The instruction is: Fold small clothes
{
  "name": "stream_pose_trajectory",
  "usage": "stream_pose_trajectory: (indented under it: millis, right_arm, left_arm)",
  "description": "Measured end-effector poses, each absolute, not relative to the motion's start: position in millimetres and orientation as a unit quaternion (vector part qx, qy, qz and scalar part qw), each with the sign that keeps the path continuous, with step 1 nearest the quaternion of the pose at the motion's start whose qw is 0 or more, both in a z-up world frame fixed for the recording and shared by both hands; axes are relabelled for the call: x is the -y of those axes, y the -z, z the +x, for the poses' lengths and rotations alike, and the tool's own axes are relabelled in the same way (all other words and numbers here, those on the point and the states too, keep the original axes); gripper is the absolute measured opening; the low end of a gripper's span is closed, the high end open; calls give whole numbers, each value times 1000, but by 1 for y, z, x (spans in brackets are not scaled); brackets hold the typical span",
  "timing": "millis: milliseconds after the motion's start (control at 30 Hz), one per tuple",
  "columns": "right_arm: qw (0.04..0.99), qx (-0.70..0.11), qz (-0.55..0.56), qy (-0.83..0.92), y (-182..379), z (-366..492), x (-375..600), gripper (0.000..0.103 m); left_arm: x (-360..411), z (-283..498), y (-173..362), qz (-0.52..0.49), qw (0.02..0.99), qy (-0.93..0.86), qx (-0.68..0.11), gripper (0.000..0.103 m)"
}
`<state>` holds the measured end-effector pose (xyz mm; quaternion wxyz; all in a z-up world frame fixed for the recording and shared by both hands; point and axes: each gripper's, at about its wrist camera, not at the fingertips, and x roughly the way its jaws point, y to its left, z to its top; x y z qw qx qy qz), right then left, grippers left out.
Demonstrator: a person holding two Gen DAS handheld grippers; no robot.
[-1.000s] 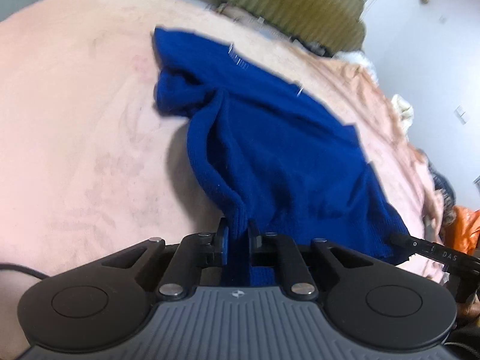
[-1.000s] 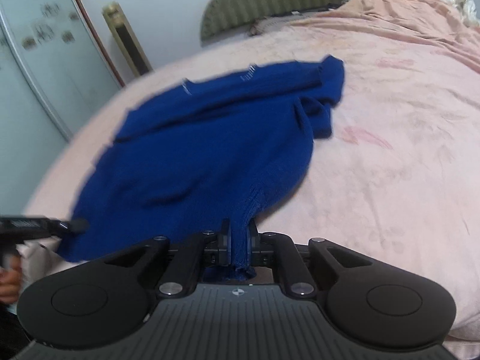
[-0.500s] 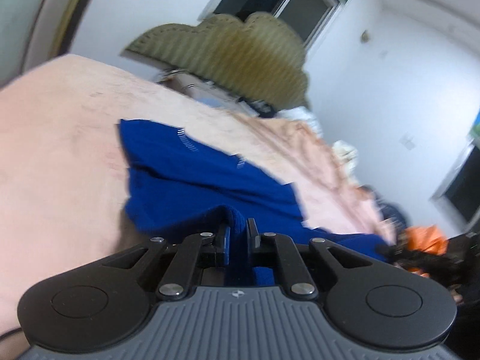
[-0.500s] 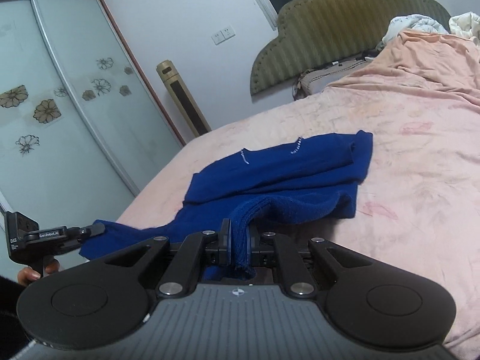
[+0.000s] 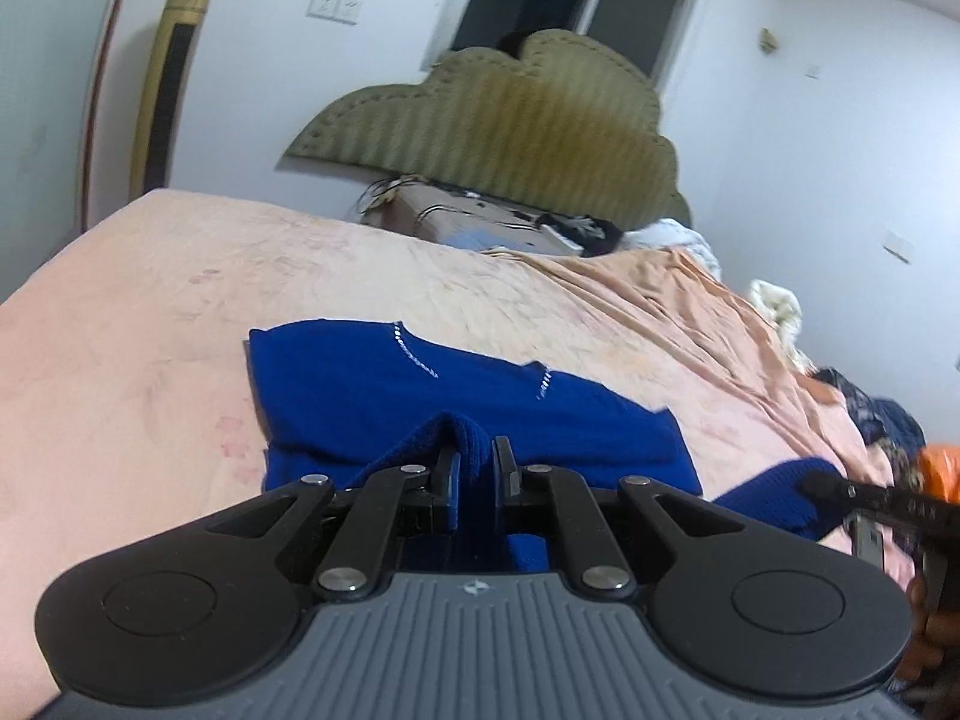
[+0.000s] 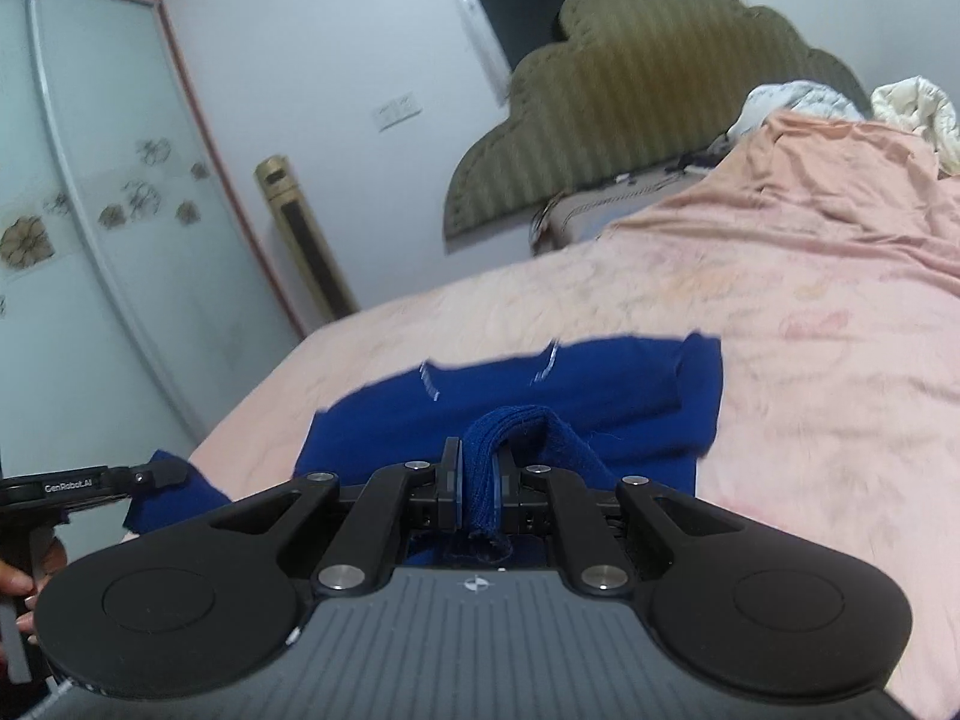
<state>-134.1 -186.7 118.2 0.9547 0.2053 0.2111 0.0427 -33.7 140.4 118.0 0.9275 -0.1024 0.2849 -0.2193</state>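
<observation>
Blue and soft, the top (image 5: 420,402) lies on the pink bed (image 5: 120,360), with its far edge flat and its near edge lifted up. It looks like knit cloth, thick at the hem.

The left hand-held gripper (image 5: 477,468) is closed tight on a bunched bit of the near edge. The right hand-held gripper (image 6: 477,468) is closed tight on another bit of that edge, and a band of blue cloth loops up over its tips. In the right view, the left one shows far off to the side, pinching a corner of the top (image 6: 480,402). So each one holds one end of the same edge.

I think the fold is about half done. The near half seems to be on its way over the far half, toward the little white marks by the neck.

A top like this is light and floppy. It will sag in the middle and will not keep its shape by itself. It is not slippery and will not break. The best place to hold it is the thick hem, at the two corners, so the edge stays straight. If one side pulls harder, I think the fold could end up crooked.

Behind the bed stands a green headboard (image 5: 510,120).
</observation>
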Motion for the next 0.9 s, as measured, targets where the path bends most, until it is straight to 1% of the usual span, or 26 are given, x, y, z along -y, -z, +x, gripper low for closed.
stream_pose_trajectory:
  millis: [133,400,767,900]
  right_arm:
    - [957,-205,204,-18,-111,-118,194,12]
    - [949,-220,224,5,-86,-85,201,12]
    - [954,-216,205,26,-76,-69,201,12]
    - [953,-216,211,32,-75,-65,205,12]
  left_arm:
    - [-130,-6,-113,-90,930,186,-305,10]
    - [-112,29,-91,-65,925,149,-343,10]
    - [-88,51,-78,4,933,119,-340,10]
    - [-84,54,-78,14,934,119,-338,10]
